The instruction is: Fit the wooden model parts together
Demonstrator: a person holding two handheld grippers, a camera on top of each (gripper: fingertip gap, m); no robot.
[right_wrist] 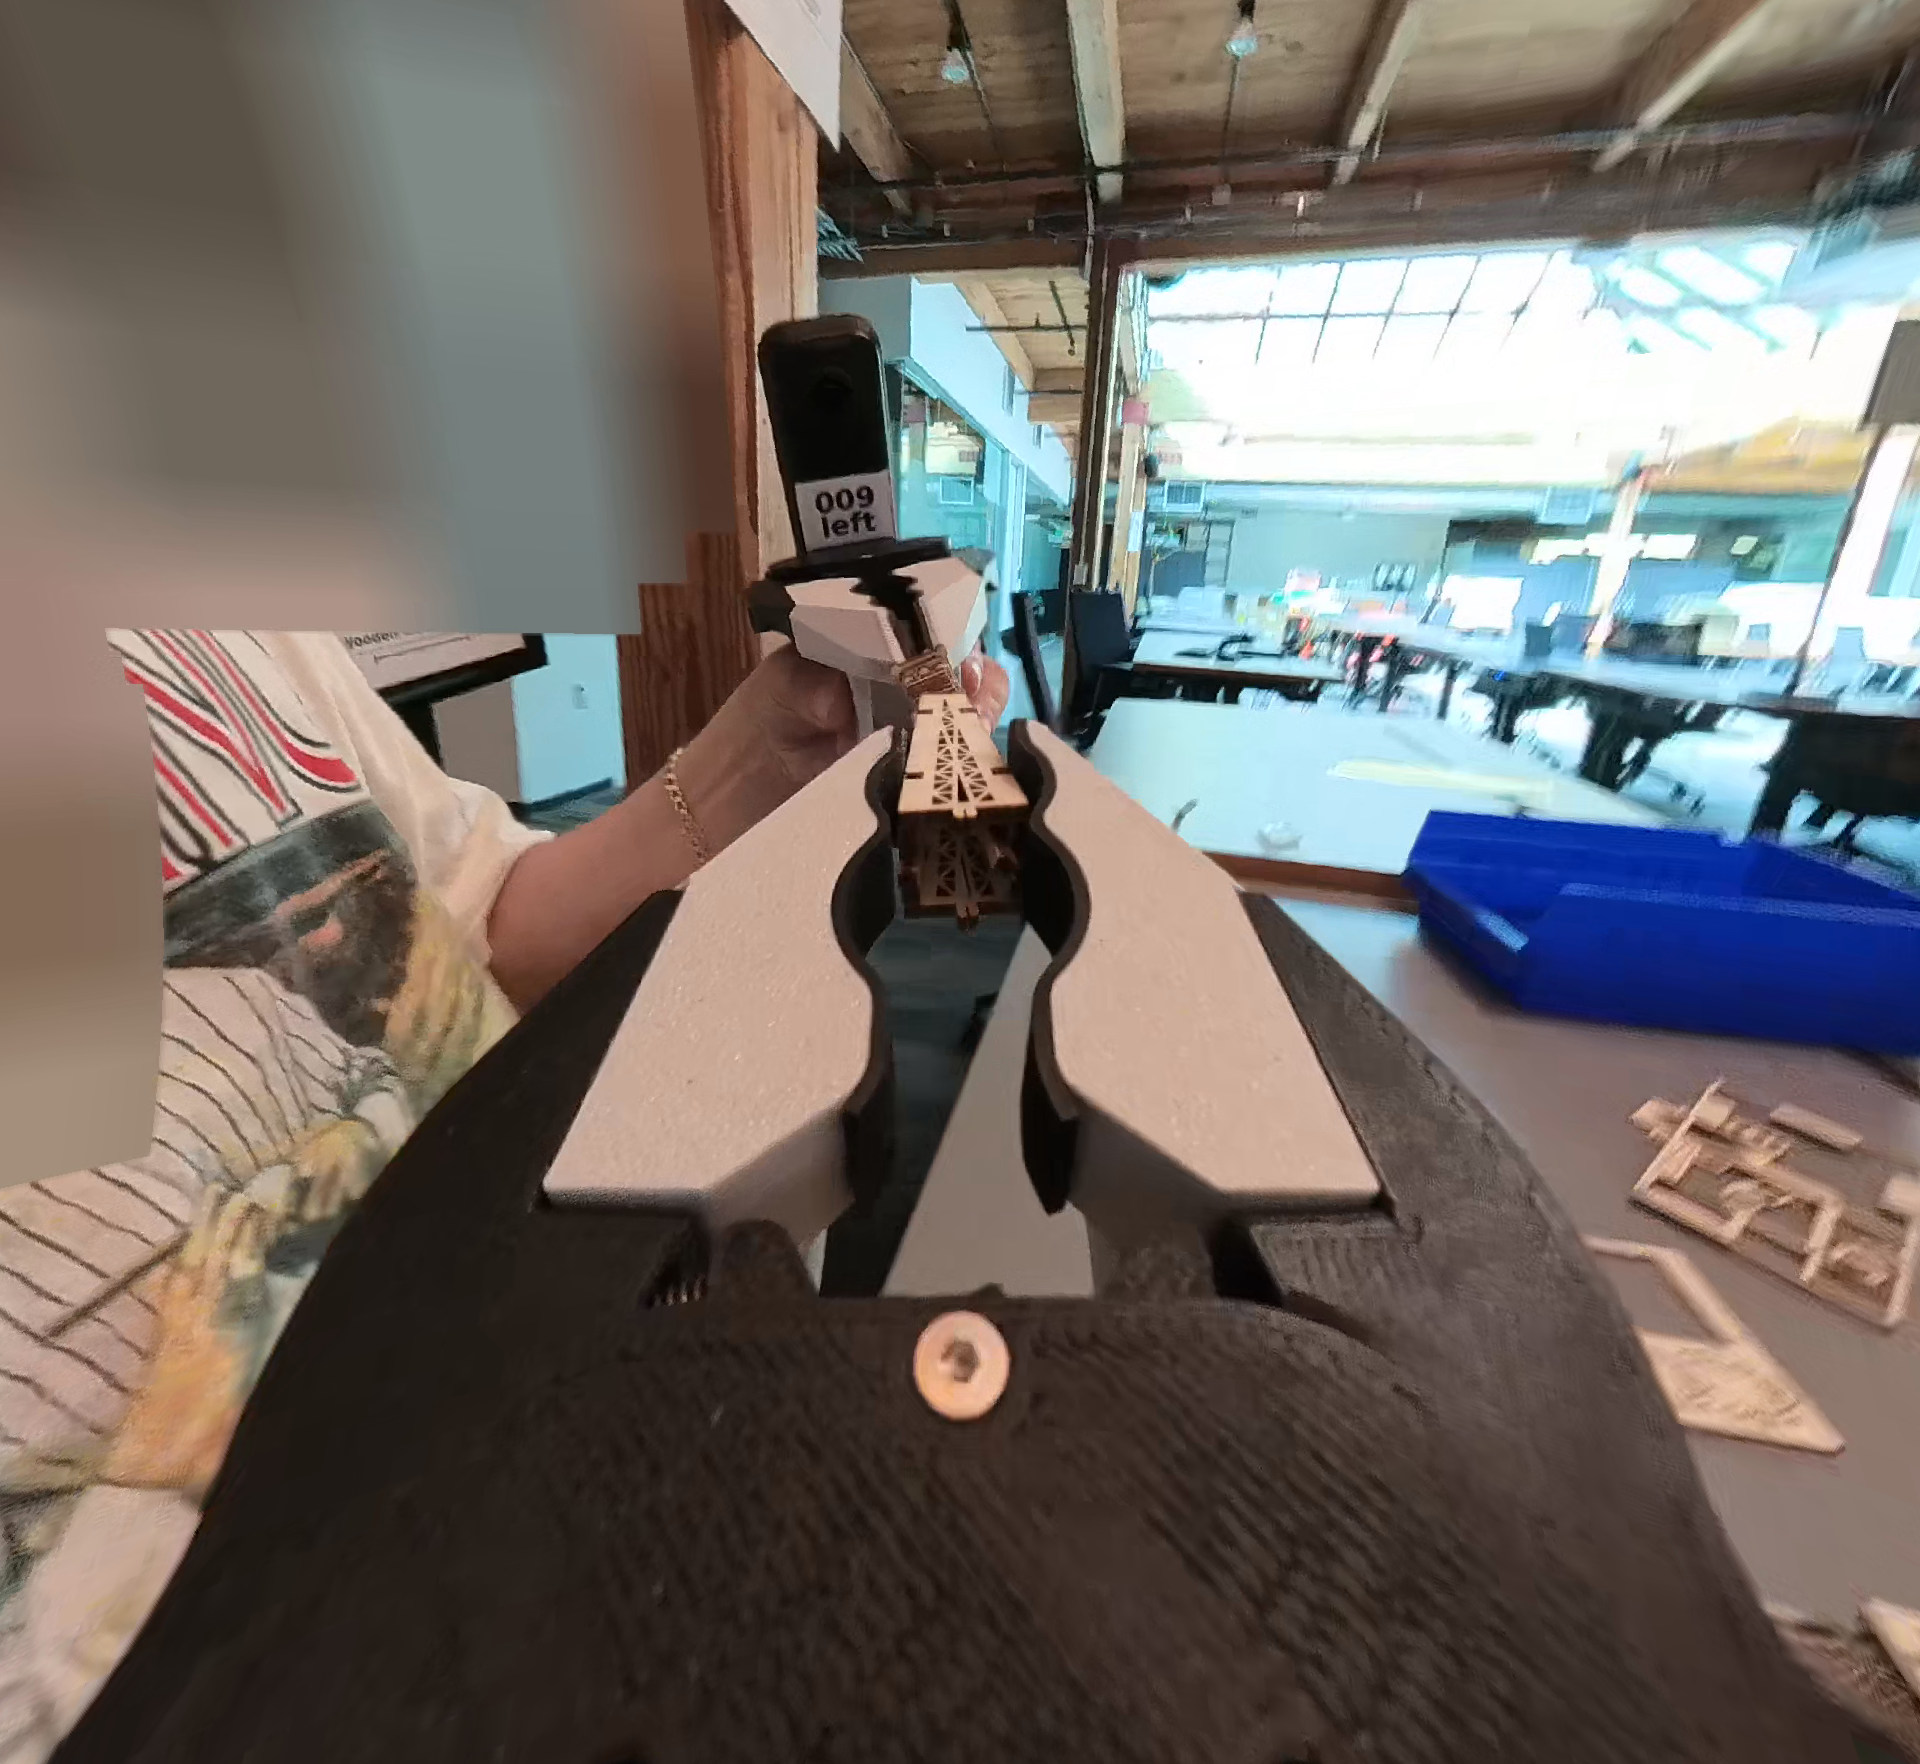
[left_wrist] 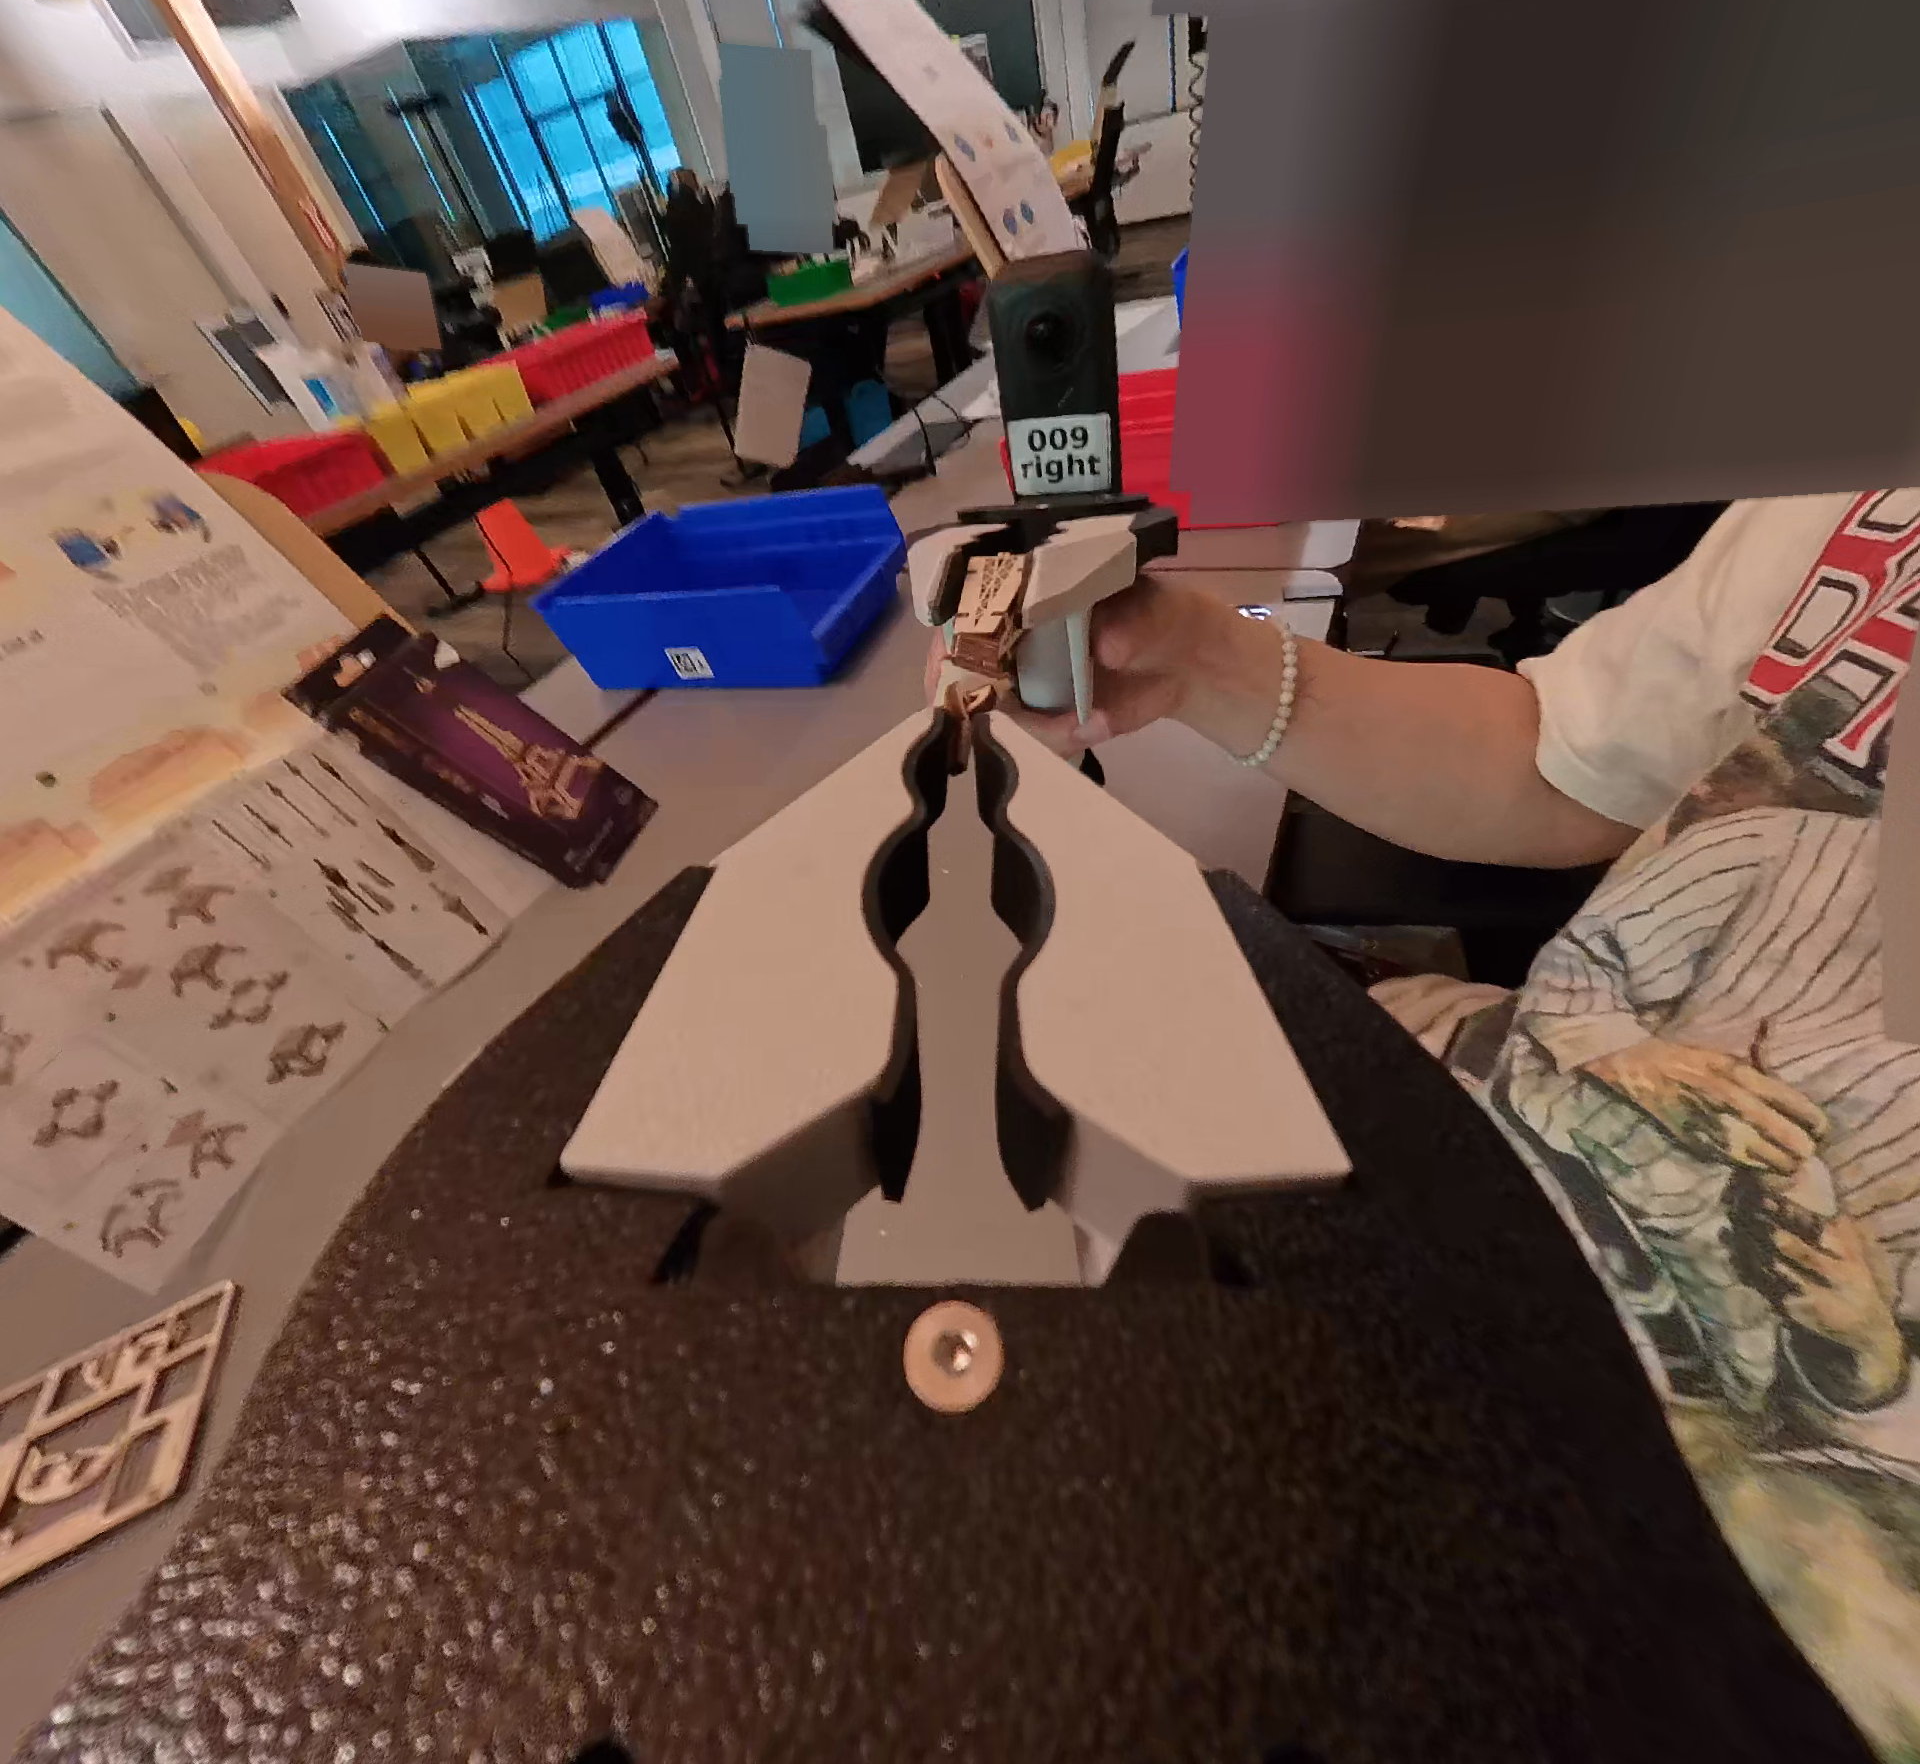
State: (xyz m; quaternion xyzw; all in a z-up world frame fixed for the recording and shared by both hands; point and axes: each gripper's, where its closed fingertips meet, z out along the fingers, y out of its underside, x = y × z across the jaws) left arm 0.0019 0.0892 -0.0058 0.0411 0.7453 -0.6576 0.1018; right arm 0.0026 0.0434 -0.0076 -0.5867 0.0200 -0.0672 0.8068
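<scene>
Your right claw (right_wrist: 961, 779) is pinching the wide lattice end of the wooden tower section (right_wrist: 954, 810) near the fingertips, so it's braced for a push. Across from it your left claw (left_wrist: 961, 738) nips the narrow tip piece (left_wrist: 971, 706), both held up off the counter (left_wrist: 727, 758) and nose to nose, likely to line up the joint axially. Spare part sheets (right_wrist: 1766, 1205) sit to the side on the counter, blue bin (left_wrist: 727, 587) and instruction sheet (left_wrist: 208, 883) beyond.
</scene>
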